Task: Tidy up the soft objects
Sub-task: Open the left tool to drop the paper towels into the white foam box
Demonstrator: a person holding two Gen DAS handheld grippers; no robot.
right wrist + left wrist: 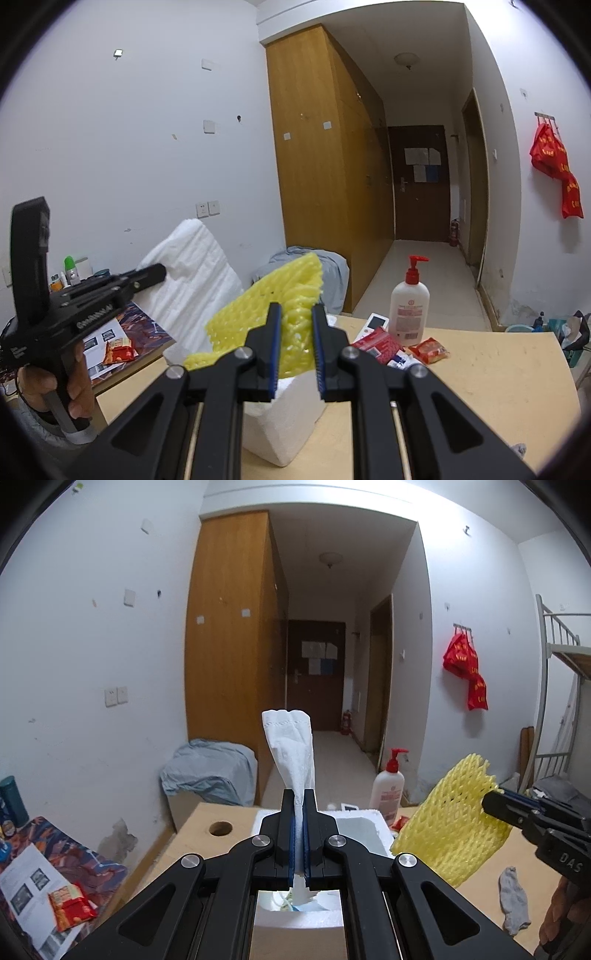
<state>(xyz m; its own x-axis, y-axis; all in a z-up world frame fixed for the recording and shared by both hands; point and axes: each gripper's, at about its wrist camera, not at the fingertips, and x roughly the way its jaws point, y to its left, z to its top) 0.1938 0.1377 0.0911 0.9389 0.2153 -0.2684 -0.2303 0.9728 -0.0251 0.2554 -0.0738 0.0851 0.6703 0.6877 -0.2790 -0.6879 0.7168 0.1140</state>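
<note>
My left gripper [299, 794] is shut on a white tissue [290, 749] that stands up out of its jaws. Under it sits a white foam box [358, 825] on the wooden table [195, 838]. At the right of this view my right gripper [489, 801] holds a yellow foam net [448, 829] above the table. In the right wrist view the right gripper [296, 308] is shut on the yellow foam net [258, 302], over the foam box [288, 417]. The left gripper [159, 271] at the left carries the tissue [192, 266]. A grey sock [513, 901] lies on the table.
A lotion pump bottle [410, 306] and red snack packets [430, 349] stand on the far part of the table [480, 387]. A person's hand [74, 384] holds the left gripper's handle. A side desk with papers [29, 882] lies to the left. The table has a round hole [220, 828].
</note>
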